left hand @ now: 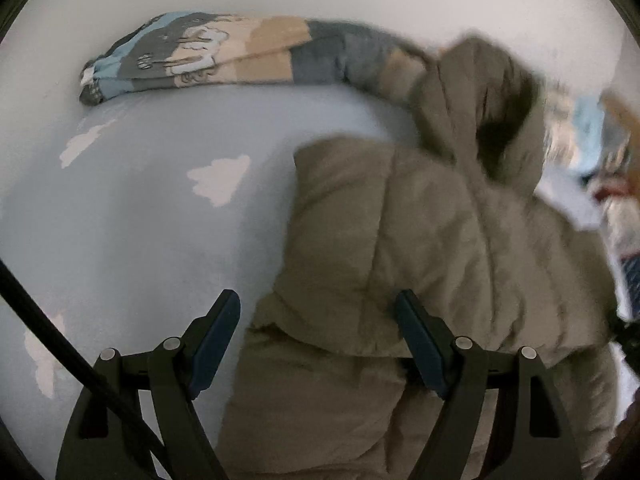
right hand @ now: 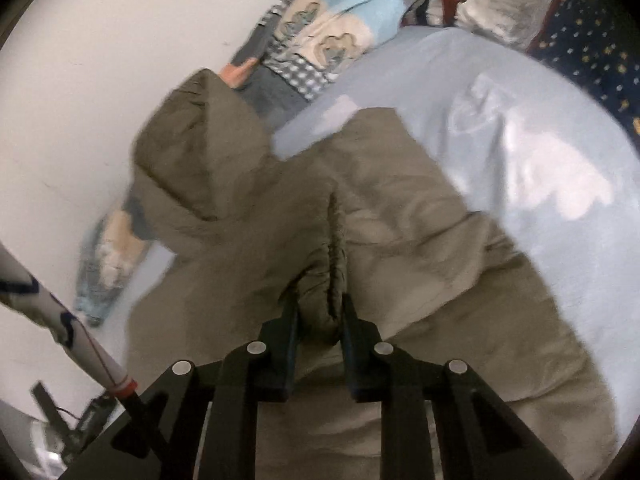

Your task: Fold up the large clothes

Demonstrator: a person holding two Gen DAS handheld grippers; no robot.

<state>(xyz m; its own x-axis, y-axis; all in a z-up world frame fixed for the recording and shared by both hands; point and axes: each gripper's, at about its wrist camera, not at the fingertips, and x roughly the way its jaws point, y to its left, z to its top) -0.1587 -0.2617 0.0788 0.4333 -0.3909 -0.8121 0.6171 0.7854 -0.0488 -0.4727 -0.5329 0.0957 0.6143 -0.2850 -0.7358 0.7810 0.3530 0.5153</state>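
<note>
An olive-khaki padded hooded jacket (left hand: 420, 248) lies on a light blue bed sheet (left hand: 132, 220) with white clouds. Its hood (left hand: 488, 100) points toward the white wall. My left gripper (left hand: 318, 308) is open, its jaws wide apart just above the jacket's left edge, holding nothing. In the right wrist view the jacket (right hand: 400, 240) fills the middle, hood (right hand: 196, 148) at upper left. My right gripper (right hand: 320, 304) is shut on a gathered fold of the jacket's fabric.
A rolled patchwork blanket (left hand: 208, 56) lies along the wall behind the jacket; it also shows in the right wrist view (right hand: 320, 28). A navy star-patterned bedding pile (right hand: 580, 44) sits at upper right. A white wall (right hand: 100, 60) borders the bed.
</note>
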